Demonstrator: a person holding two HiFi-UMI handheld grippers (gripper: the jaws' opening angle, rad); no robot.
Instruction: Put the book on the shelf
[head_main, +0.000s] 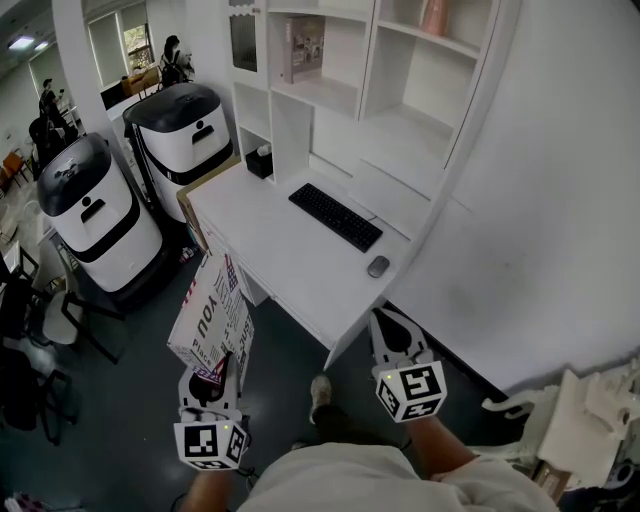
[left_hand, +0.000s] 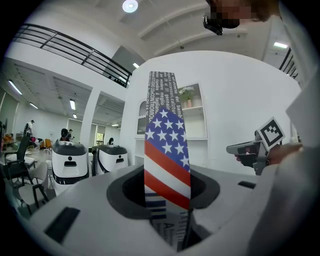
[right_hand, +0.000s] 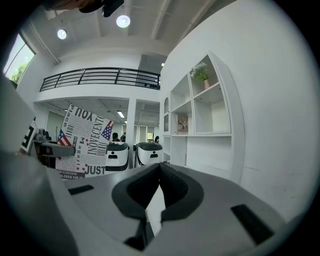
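Two grippers low over dark floor. Left gripper (head_main: 213, 378) pinches book (head_main: 212, 312) by its lower edge; book tilted, in air beside desk's left edge. Right gripper (head_main: 392, 325) jaws pressed together, nothing between, just off desk (head_main: 290, 255) near corner. Mouse (head_main: 378, 266) by right edge, keyboard (head_main: 335, 216) behind it. Shelf (head_main: 335, 95) rises at desk rear, second book (head_main: 303, 47) upright in upper compartment.

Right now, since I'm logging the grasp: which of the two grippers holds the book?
The left gripper: its jaws are clamped on one end of the flag-printed book. The right gripper has its jaws together with nothing between them.
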